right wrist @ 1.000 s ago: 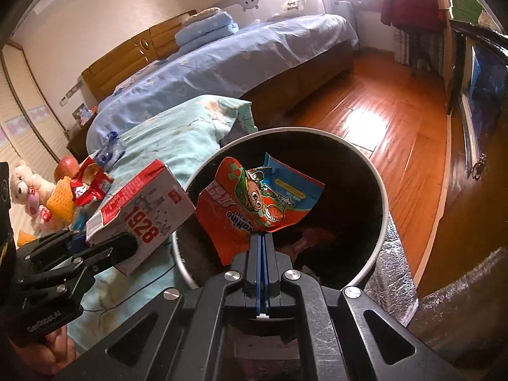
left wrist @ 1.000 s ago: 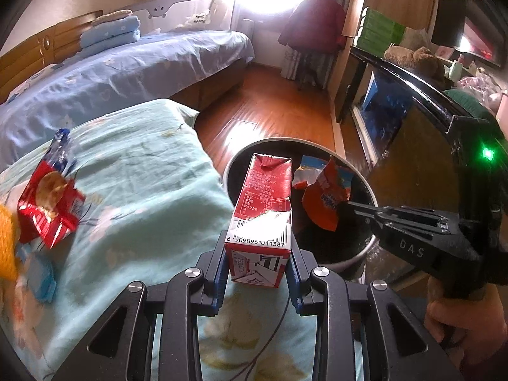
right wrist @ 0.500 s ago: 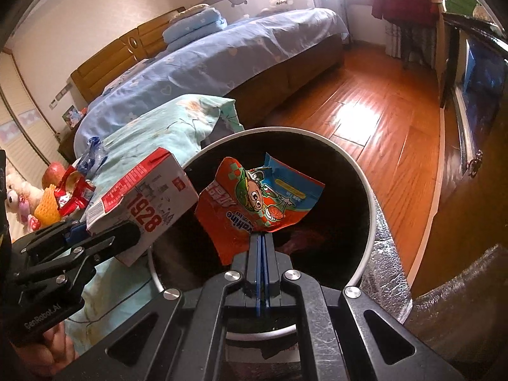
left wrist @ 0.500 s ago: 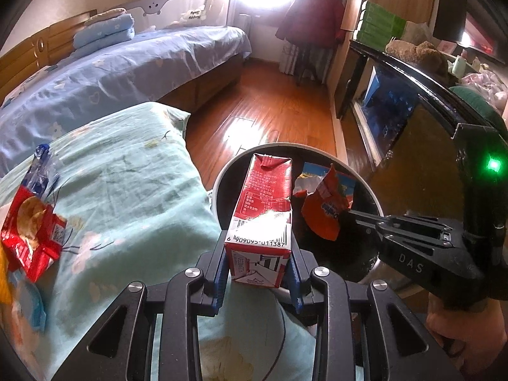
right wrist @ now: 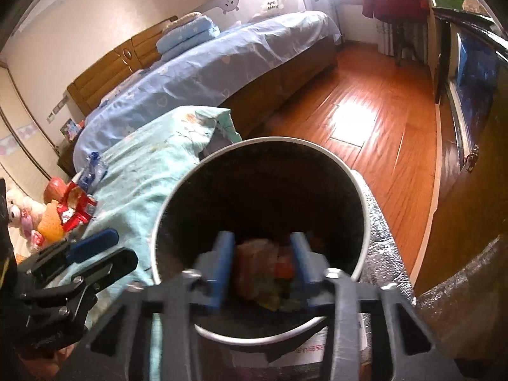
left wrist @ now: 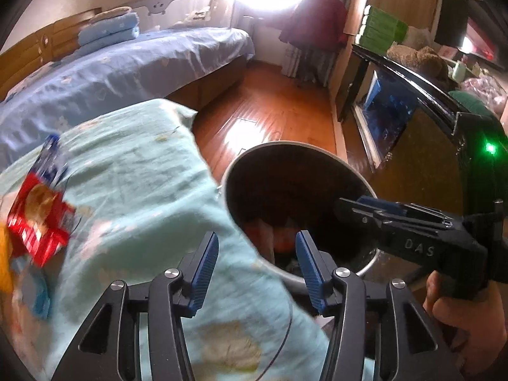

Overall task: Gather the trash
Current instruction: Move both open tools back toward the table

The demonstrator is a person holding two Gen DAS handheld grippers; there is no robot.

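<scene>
Both claws have just been opening, and nothing sits between the pads of either one. Left claw (left wrist: 257, 254) hangs with its blue pads apart over the near rim of the bin (left wrist: 358, 177), just where the pale green quilt (left wrist: 136, 190) meets it. Right claw (right wrist: 262, 263) is blurred, its pads spread above the bin's mouth; in the left wrist view it reaches in from the right, gripped by a hand (left wrist: 460, 304). Trash (right wrist: 260, 270) lies at the bottom of the bin, a pinkish carton-like shape and orange scraps, too blurred to tell apart clearly. More trash is on the quilt, well apart from the bin: a red wrapper (left wrist: 38, 219) with a blue wrapper (right wrist: 92, 171) just beyond it, and something orange at the frame edge. Soft toys (right wrist: 19, 209) sit near that pile. Behind the quilt stands a bed (right wrist: 206, 73) with a blue cover and folded blue bedding near the headboard. A wooden floor (right wrist: 374, 120) runs to the bright window, where a dark red coat (left wrist: 317, 22) hangs
</scene>
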